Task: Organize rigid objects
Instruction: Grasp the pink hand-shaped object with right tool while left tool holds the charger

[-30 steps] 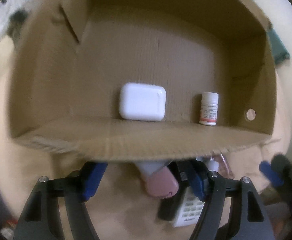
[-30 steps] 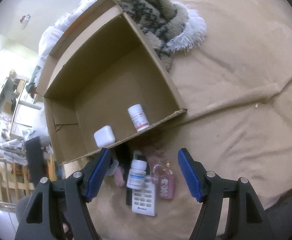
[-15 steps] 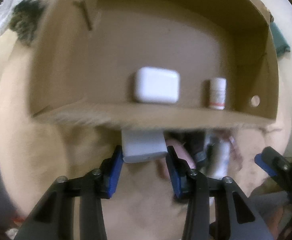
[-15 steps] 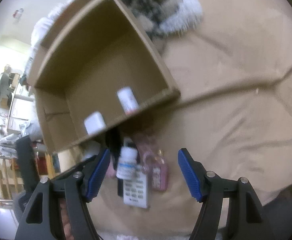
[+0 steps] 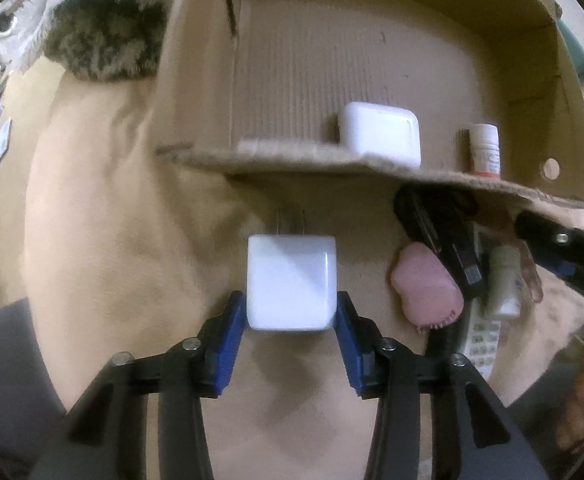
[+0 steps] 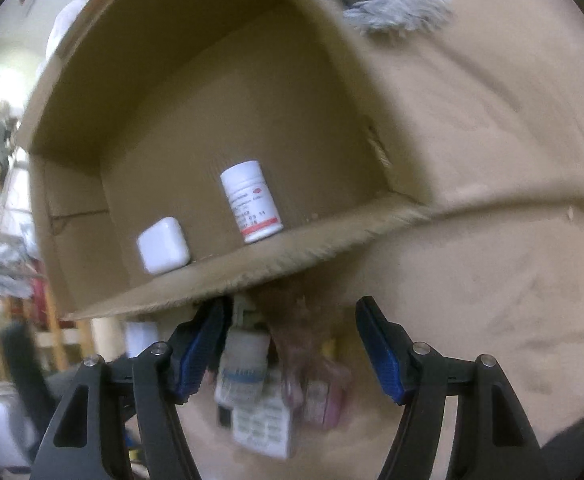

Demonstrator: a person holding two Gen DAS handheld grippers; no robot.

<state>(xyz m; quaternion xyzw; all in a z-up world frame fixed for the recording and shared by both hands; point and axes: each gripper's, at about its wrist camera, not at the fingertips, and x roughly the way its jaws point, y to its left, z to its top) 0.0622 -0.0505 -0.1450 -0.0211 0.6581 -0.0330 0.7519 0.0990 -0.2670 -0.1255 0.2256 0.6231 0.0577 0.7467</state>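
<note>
Two items, a white case [image 5: 379, 138] and a pill bottle [image 6: 252, 202], are sitting in the box [image 5: 411, 60], unchanged from a second ago. Left gripper [image 5: 292, 320], empty then, is now pinching the charger [image 5: 292, 282] outside the near wall while its jaws are easing slightly wider; right gripper [image 6: 288, 344], having dropped, is closing around the small bottle [image 6: 244, 360] without gripping it.

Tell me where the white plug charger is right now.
In the left wrist view, the white plug charger sits between the left claw's blue pads, just outside the cardboard box's front wall, left of the pink item.
</note>
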